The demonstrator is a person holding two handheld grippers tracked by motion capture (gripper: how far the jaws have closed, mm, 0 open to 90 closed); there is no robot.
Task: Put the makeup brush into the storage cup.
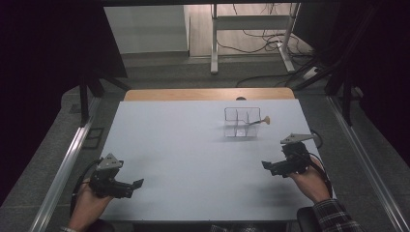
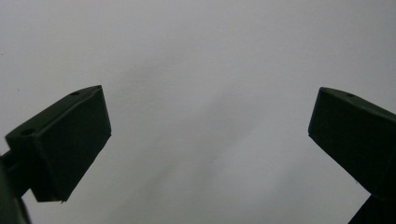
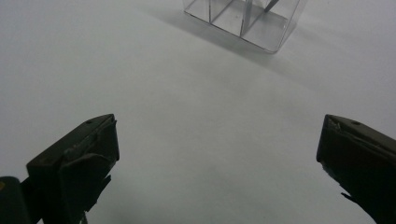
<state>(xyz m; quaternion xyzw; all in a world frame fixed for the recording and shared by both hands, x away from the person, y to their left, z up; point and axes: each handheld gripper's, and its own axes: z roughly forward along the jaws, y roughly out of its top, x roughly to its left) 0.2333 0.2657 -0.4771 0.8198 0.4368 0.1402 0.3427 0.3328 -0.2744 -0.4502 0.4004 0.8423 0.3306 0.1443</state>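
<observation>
While both grippers sit low at the near edge of the surface [image 1: 193,150], the clear divided organizer [image 1: 240,123] stands well apart from them, toward the far right, with a brush [image 1: 258,121] leaning out of one of its right-hand compartments; which cell exactly, I cannot tell.

Risks, as judged from here:
- Organizer is light, clear plastic, hard to read against the pale surface. A reach that misjudges its wall could shove it or tip it.
- Brush leans over the rim, bristle end outward. A nudge on the handle could lever it out or drag the organizer along.
- In the right gripper view the organizer [image 3: 243,21] sits at the top edge, off the line between the jaws, so a straight advance would likely miss or clip a corner.

Gripper state:
- Right gripper [image 1: 268,166]: jaws spread wide, nothing between them, bare surface below. Nearer to the organizer of the two.
- Left gripper [image 1: 135,186]: jaws likewise wide apart, holding nothing; plain surface ahead in its own view [image 2: 205,126]. Whether either touches the surface, I cannot tell.
</observation>
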